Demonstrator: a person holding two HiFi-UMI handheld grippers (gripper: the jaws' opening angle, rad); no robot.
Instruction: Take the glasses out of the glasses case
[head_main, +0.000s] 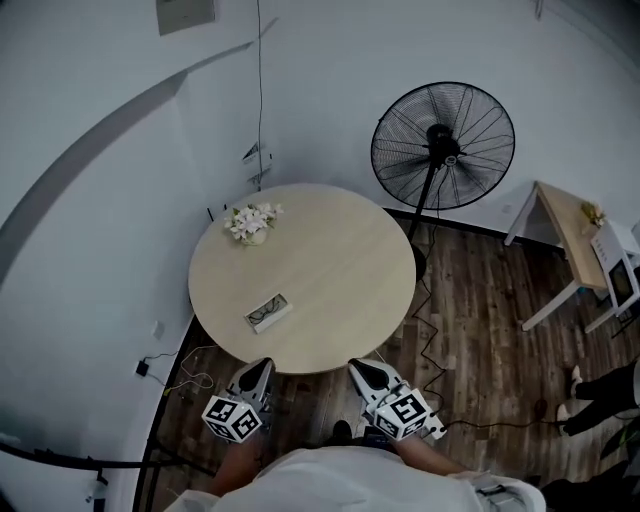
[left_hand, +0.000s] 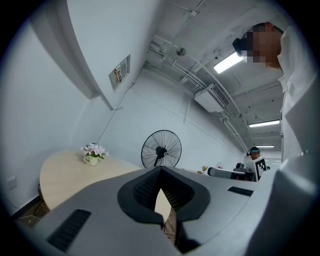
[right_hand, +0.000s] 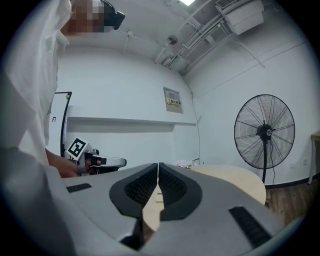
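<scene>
An open white glasses case (head_main: 268, 312) lies near the front edge of the round table (head_main: 340, 260), with dark-framed glasses resting inside it. Both grippers hover off the table by my body, below its front edge. The left gripper (head_main: 262, 365) sits just short of the rim, below the case, jaws together and empty. The right gripper (head_main: 360, 367) is level with it to the right, also shut and empty. In the left gripper view the jaw tips of the left gripper (left_hand: 160, 170) meet. In the right gripper view those of the right gripper (right_hand: 158, 165) touch too.
A small pot of flowers (head_main: 251, 222) stands at the table's far left. A black pedestal fan (head_main: 442, 145) is behind the table on the right, with cables (head_main: 428, 330) trailing over the wood floor. A wooden side table (head_main: 570, 225) and a person's legs (head_main: 600, 395) are at the right.
</scene>
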